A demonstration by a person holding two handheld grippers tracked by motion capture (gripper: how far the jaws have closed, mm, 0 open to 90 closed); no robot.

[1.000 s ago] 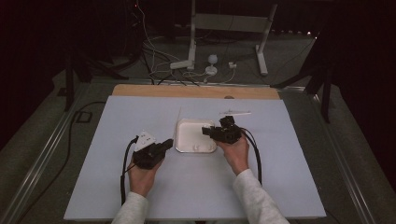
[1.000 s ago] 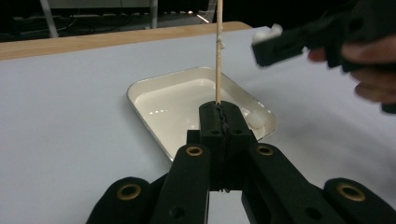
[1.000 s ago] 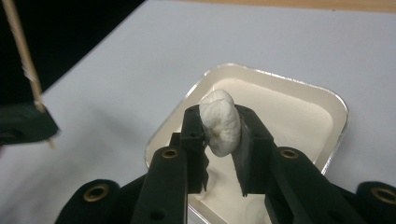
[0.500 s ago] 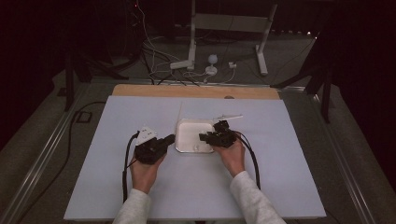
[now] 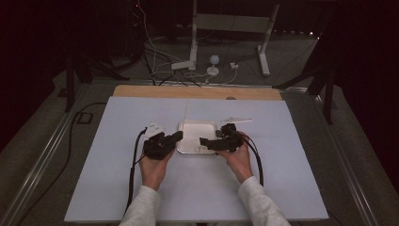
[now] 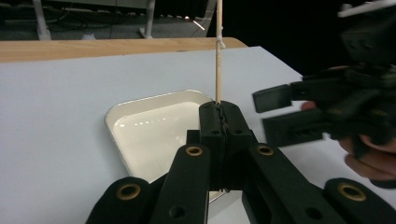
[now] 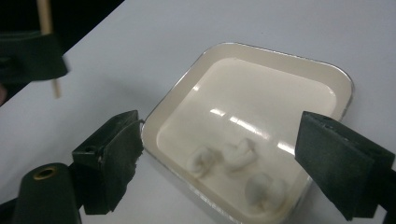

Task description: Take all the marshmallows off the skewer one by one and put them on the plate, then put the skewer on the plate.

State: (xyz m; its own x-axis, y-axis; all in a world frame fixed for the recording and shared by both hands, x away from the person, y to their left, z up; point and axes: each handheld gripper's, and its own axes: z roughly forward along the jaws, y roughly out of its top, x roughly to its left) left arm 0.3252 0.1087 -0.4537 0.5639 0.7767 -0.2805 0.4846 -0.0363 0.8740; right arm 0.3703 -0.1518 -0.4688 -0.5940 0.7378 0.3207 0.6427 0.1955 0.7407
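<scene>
High view first: shows a white tray (image 5: 195, 132) at the middle of the worktop (image 5: 141, 188), with the left claw (image 5: 178, 135) at the tray's left edge and the right claw (image 5: 203, 141) reaching in over its right half.

Left claw: clamped tight on a thin wooden stick (image 6: 217, 56), held upright just above the tray's edge. Right claw: jaws wide apart, having just been opening, with nothing pinched between them, poised over the tray's near side.

Inside the tray, toward the corner under the right claw: three soft white lumps (image 7: 203, 161), close together, two of them touching.

Judged from this: seems to be a job of stripping lumps off the stick into the tray, and mostly done. Three down, stick bare apart from a small pale scrap (image 6: 221, 44) high up (too small to identify). Probably left: clearing that scrap, then setting the stick down.

Count: one tray, one stick, three lumps, two claws.
</scene>
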